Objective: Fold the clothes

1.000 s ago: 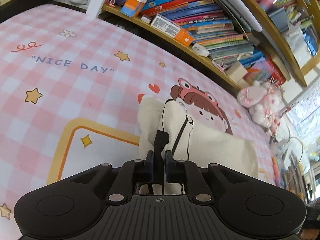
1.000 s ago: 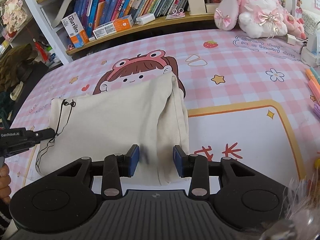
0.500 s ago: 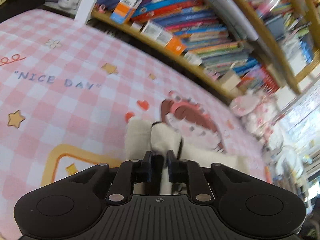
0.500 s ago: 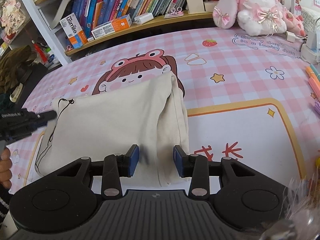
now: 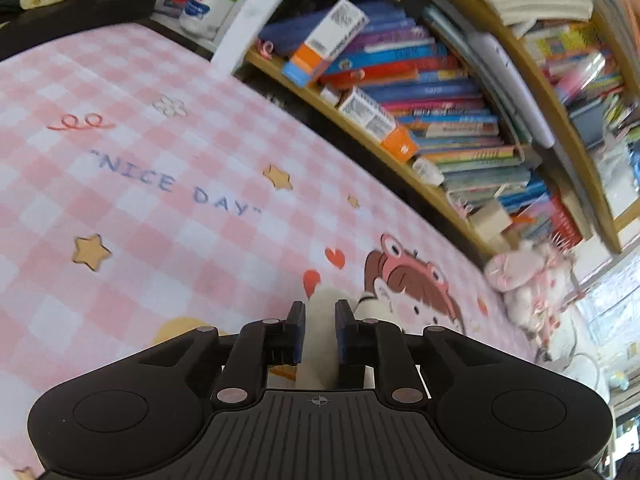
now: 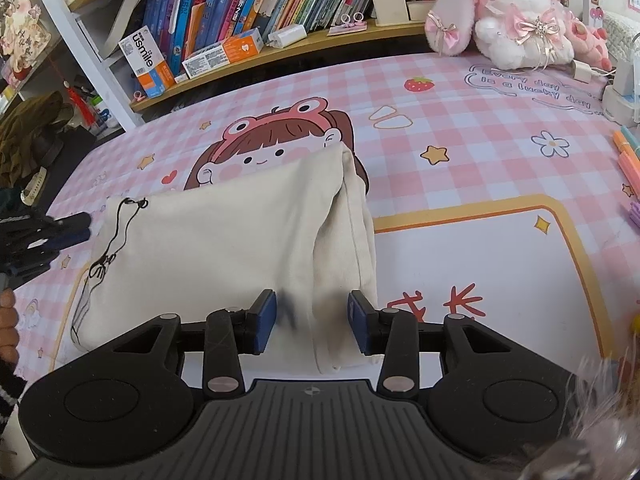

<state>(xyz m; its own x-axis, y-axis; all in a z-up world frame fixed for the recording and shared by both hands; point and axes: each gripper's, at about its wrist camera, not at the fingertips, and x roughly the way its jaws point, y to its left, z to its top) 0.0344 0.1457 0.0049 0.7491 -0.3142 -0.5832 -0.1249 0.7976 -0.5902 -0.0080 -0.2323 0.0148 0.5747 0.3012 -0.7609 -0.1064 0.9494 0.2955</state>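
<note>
Cream garment [image 6: 224, 248] folded on pink mat [image 6: 480, 152]. L gripper [image 5: 319, 320] at its 9 o'clock edge, narrow, opening, cloth between. R gripper [image 6: 312, 312] at 6 o'clock, half-wide, opening, astride hem.

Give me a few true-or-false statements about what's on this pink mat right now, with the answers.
1. The cream garment lies on the checked mat. True.
2. A plush rabbit sits at the mat's far edge. True.
3. The shelf behind the mat is bare. False: books fill it.
4. The garment's cord is red. False: it is black.
5. The mat reads "NICE DAY". True.
</note>
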